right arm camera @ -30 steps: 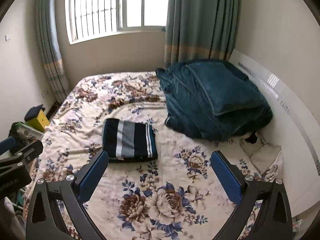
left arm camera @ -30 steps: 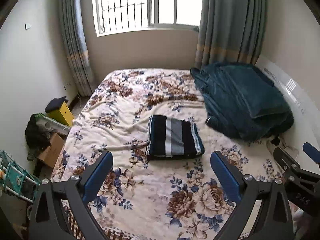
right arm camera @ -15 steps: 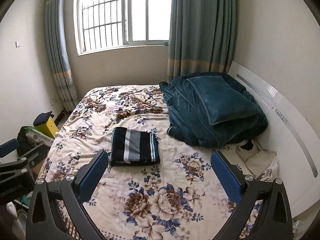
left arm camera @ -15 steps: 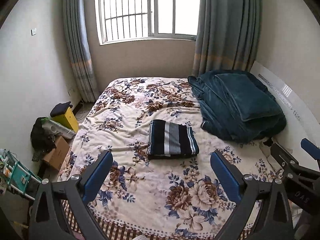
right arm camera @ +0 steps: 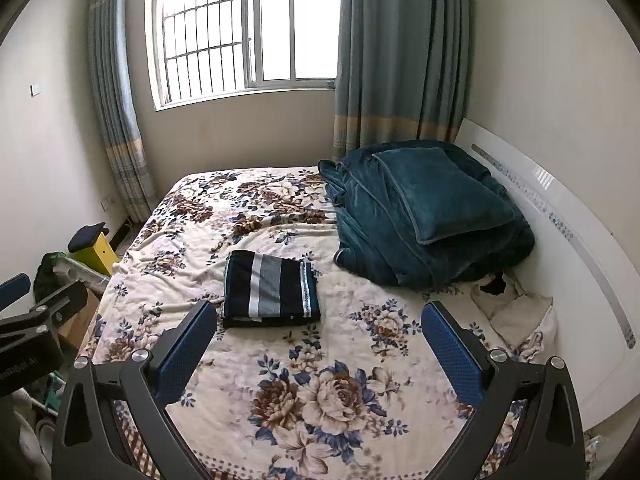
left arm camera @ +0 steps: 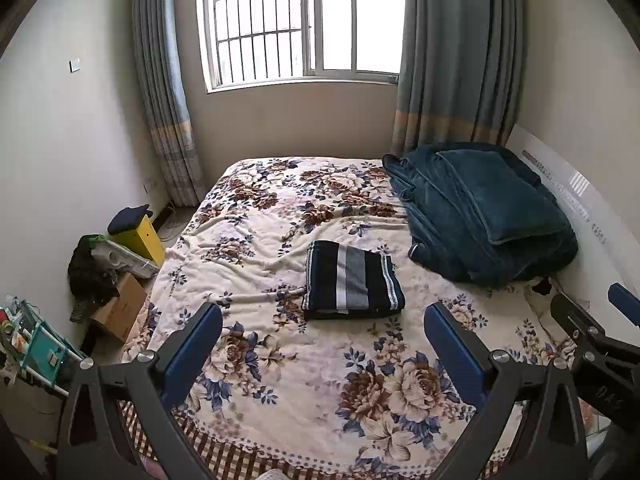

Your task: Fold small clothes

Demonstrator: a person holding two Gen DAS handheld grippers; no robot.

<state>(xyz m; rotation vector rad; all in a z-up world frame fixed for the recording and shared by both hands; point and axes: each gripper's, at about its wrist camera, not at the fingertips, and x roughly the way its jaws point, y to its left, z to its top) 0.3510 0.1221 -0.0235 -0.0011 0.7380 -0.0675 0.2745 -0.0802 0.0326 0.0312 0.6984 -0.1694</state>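
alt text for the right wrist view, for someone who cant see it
A folded striped garment in navy, grey and white lies flat in the middle of a floral bedspread, beyond the open, empty right gripper. A heaped teal blanket sits to its right by the headboard, under a curtained window.

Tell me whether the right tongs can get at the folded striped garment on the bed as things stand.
Probably yes. The right tongs are open and empty, above the near part of the floral bedspread. The folded striped garment lies flat ahead with nothing between; the teal blanket pile sits off to the side.
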